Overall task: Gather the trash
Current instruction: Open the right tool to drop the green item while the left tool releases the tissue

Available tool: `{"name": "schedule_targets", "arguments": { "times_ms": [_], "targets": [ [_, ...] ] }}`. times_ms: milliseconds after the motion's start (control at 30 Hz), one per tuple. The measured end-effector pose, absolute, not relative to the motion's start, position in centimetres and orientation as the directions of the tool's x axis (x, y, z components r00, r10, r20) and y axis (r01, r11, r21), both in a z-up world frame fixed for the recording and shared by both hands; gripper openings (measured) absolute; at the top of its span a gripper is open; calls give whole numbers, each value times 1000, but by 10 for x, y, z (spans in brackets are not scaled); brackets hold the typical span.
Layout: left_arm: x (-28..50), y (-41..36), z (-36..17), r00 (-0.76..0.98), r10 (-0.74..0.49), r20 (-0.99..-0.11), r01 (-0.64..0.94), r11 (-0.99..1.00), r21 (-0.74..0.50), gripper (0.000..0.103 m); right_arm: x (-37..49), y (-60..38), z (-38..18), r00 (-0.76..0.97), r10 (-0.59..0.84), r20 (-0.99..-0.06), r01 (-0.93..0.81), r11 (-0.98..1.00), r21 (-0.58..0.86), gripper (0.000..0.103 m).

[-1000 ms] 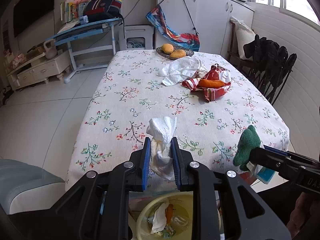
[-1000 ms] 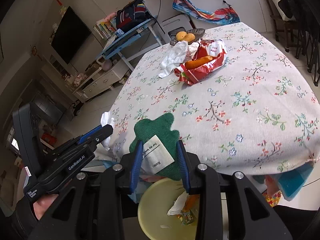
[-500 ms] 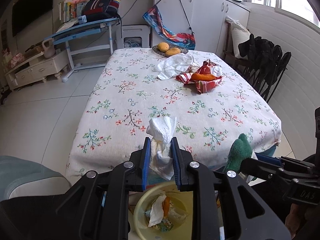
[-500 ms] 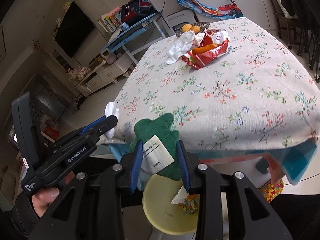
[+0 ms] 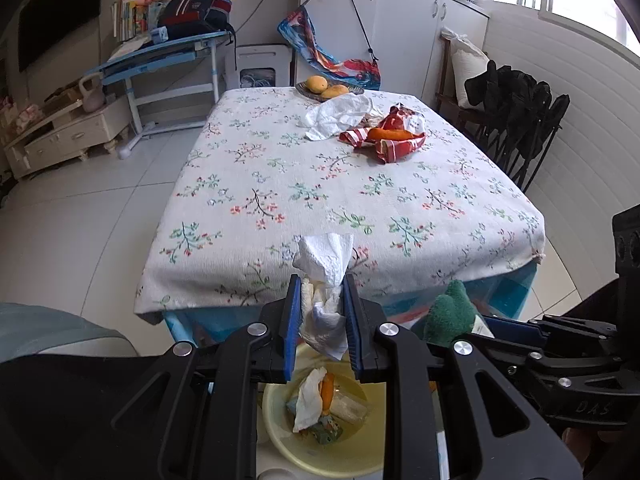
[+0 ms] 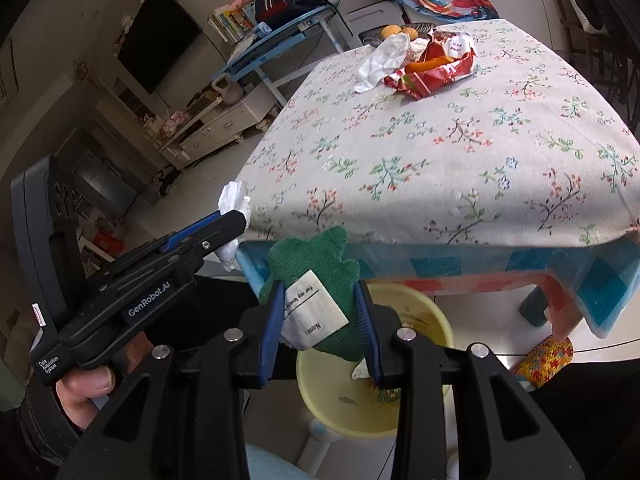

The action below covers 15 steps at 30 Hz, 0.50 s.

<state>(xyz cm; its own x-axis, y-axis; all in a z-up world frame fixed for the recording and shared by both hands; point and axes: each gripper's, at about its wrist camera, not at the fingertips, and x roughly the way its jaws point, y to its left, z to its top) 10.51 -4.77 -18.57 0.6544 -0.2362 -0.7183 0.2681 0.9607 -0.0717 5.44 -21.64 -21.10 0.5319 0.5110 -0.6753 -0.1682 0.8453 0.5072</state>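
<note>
My left gripper (image 5: 321, 300) is shut on a crumpled white tissue (image 5: 325, 268) and holds it above a yellow bin (image 5: 280, 438) that stands below the table's near edge. The bin holds tissue and wrappers. My right gripper (image 6: 320, 300) is shut on a green plush toy with a white tag (image 6: 316, 268), above the same bin (image 6: 436, 320). The left gripper with the tissue (image 6: 234, 200) shows in the right wrist view. The toy (image 5: 450, 314) shows at the right in the left wrist view.
The table has a floral cloth (image 5: 340, 200). At its far end lie a white tissue (image 5: 336, 114), a red wrapper with something orange on it (image 5: 390, 136) and a plate of mangoes (image 5: 326, 86). Black chairs (image 5: 516, 116) stand to the right.
Both grippers have pulled back from the table and moved over the bin, each still holding its item. The bin shows more fully below them.
</note>
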Motion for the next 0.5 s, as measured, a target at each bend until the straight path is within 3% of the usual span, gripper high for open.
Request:
{"name": "schedule_targets", "arguments": {
  "times_ms": [500],
  "targets": [
    [85,-51,-201,588,-233,-774,296,953,-63,20,51,-206,-232,444,494,-748,-143,862,486,38]
  ]
}}
